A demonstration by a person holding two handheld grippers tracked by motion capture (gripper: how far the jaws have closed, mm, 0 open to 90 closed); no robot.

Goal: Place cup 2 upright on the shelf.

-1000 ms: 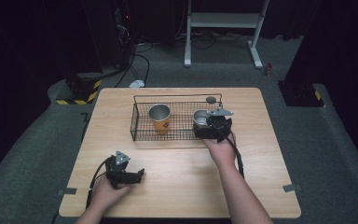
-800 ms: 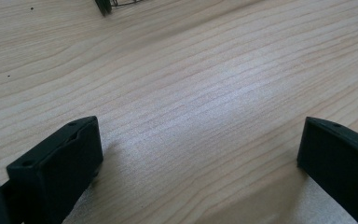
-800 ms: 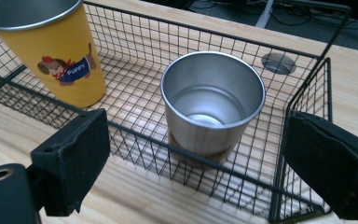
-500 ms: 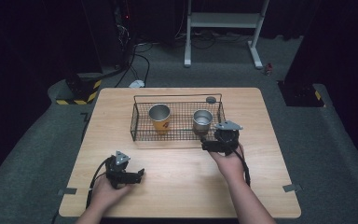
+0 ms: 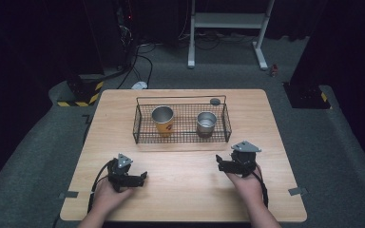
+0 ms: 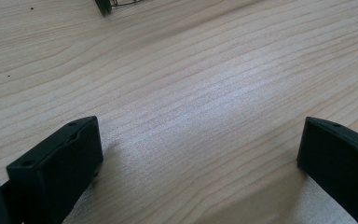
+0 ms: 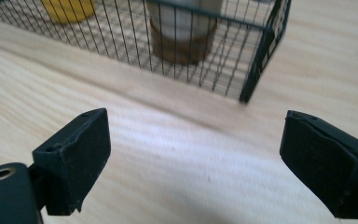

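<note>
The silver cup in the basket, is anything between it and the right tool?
Yes. The wire basket's near wall stands between the open right tool and the silver cup; the right gripper view looks at the cup through its bars. Only bare table lies before the basket, whose top is open.

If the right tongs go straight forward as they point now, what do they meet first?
Probably the wire basket, near its corner; the right tongs are open, with bare table before them. Behind the mesh stands the metal cup.

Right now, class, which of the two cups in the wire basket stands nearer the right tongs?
The shorter plain silver metal cup, at the basket's right end, stands nearer the right tongs. The taller orange-banded metal cup stands toward the left end of the black wire basket.
</note>
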